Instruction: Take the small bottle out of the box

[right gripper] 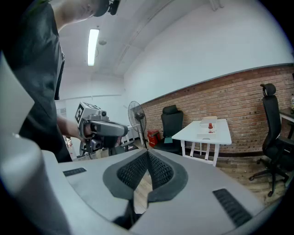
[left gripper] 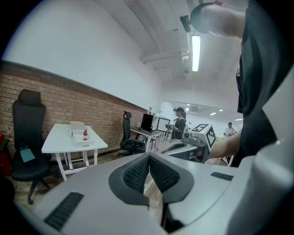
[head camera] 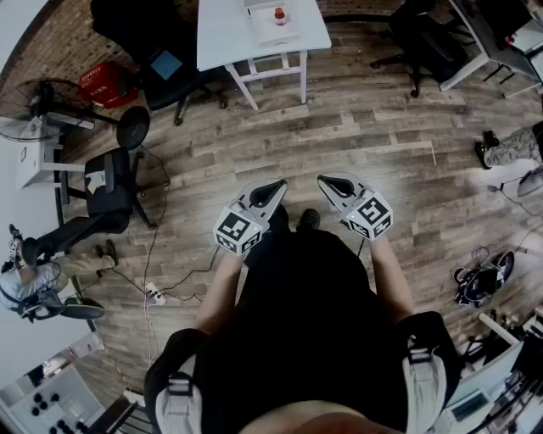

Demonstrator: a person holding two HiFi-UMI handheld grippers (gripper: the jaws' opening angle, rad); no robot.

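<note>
A small bottle (head camera: 279, 14) with a red cap stands in a shallow white box (head camera: 277, 30) on a white table (head camera: 229, 38) across the room. The same bottle (left gripper: 85, 134) shows far off in the left gripper view, and the bottle (right gripper: 210, 125) in the right gripper view too. My left gripper (head camera: 275, 188) and right gripper (head camera: 326, 184) are held side by side in front of my body, well short of the table. Both are shut with nothing between the pads. Each shows in the other's view, the right gripper (left gripper: 171, 148) and the left gripper (right gripper: 125, 130).
A black office chair (head camera: 174, 68) stands left of the table and another chair (head camera: 110, 191) nearer me. A floor fan (head camera: 38, 106) and a red crate (head camera: 103, 83) sit at the left. Cables and a power strip (head camera: 154, 294) lie on the wood floor. A person (head camera: 38, 258) sits at the left edge.
</note>
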